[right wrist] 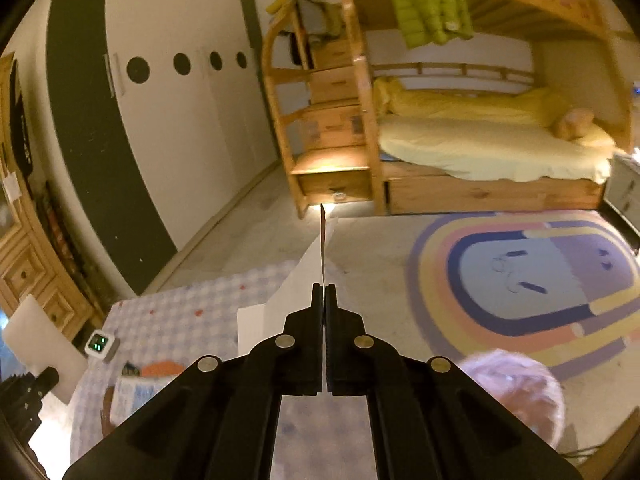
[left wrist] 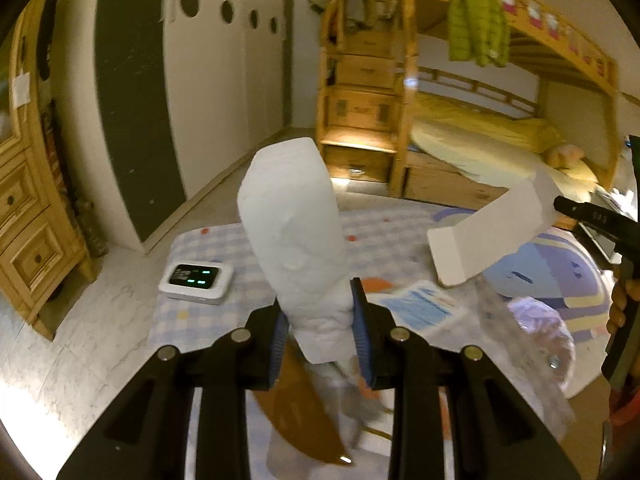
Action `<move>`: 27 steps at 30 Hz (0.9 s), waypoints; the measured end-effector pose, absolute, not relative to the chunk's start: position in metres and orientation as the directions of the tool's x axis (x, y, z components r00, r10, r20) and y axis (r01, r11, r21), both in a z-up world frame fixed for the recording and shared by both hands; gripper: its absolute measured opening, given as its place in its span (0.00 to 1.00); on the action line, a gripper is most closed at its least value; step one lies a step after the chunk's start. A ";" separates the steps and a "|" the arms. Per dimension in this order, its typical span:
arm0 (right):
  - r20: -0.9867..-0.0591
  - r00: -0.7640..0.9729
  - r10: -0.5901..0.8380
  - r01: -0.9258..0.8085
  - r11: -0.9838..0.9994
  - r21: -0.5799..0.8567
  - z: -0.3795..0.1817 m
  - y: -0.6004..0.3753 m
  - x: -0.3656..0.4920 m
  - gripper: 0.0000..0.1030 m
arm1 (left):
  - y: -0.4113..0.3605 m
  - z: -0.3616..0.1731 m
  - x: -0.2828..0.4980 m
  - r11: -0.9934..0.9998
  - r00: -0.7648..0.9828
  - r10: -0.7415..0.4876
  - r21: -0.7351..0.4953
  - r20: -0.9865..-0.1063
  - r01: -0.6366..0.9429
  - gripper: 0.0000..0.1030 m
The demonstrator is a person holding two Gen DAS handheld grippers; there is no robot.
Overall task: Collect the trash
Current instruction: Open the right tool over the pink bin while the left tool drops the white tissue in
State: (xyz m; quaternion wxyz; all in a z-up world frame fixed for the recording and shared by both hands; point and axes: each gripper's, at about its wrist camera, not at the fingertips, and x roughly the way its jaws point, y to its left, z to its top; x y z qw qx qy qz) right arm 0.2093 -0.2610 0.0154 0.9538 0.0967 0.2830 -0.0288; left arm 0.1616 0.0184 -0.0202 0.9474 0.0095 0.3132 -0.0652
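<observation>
Over the checked blue-and-white mat (left wrist: 224, 240), the left wrist view shows the left gripper (left wrist: 320, 328) clamping a crumpled white paper wad (left wrist: 292, 220) upright between its blue pads (left wrist: 362, 320); a flat white cardboard piece (left wrist: 492, 228) hangs to the right. From the right wrist view, the right gripper (right wrist: 324, 292) pinches that thin card (right wrist: 322, 248) edge-on, jaws fully closed, above the mat's edge.

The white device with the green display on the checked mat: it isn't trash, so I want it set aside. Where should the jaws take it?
Grip the white device across its two long sides, coming straight down from above. It lies flat on the checked mat, display up, so only its low rounded edges offer opposing faces.
</observation>
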 end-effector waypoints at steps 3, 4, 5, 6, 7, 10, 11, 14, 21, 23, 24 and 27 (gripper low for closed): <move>-0.546 0.837 -0.021 0.124 0.980 0.153 0.022 -0.278 0.171 0.00 | -0.009 -0.018 0.140 0.979 0.787 -0.177 -0.019 -0.591 0.205 0.27; -0.544 0.838 -0.023 0.125 0.981 0.151 0.024 -0.280 0.163 0.00 | -0.020 -0.018 0.134 0.973 0.783 -0.194 -0.016 -0.592 0.229 0.27; -0.542 0.840 -0.024 0.123 0.981 0.148 0.026 -0.284 0.149 0.00 | -0.029 -0.018 0.129 0.968 0.777 -0.212 -0.015 -0.592 0.252 0.27; -0.540 0.841 -0.025 0.123 0.982 0.145 0.027 -0.287 0.139 0.00 | -0.045 -0.019 0.119 0.956 0.766 -0.245 -0.016 -0.595 0.293 0.27; -0.539 0.842 -0.029 0.123 0.982 0.140 0.028 -0.289 0.127 0.00 | -0.055 -0.020 0.116 0.950 0.759 -0.259 -0.016 -0.597 0.312 0.27; -0.537 0.842 -0.056 0.140 0.983 0.116 0.027 -0.297 0.088 0.00 | -0.089 -0.024 0.098 0.924 0.735 -0.314 -0.017 -0.601 0.381 0.27; -0.539 0.840 -0.069 0.151 0.983 0.109 0.025 -0.300 0.080 0.00 | -0.099 -0.026 0.094 0.916 0.726 -0.327 -0.014 -0.604 0.401 0.27; -0.543 0.831 -0.123 0.199 0.976 0.085 0.022 -0.314 0.054 0.00 | -0.139 -0.033 0.084 0.881 0.695 -0.369 0.005 -0.618 0.472 0.27; -0.549 0.790 -0.275 0.349 0.937 0.033 0.015 -0.363 0.021 0.00 | -0.207 -0.045 0.077 0.815 0.641 -0.438 0.022 -0.630 0.579 0.27; -0.556 0.772 -0.307 0.383 0.924 0.022 0.009 -0.376 0.022 0.00 | -0.221 -0.047 0.078 0.806 0.636 -0.443 0.030 -0.632 0.591 0.27; -0.564 0.762 -0.319 0.396 0.918 0.014 0.006 -0.382 0.022 0.00 | -0.227 -0.048 0.080 0.802 0.632 -0.446 0.029 -0.633 0.596 0.27; -0.585 0.734 -0.346 0.420 0.908 -0.009 -0.007 -0.397 0.029 0.00 | -0.235 -0.051 0.084 0.801 0.629 -0.446 0.029 -0.637 0.598 0.27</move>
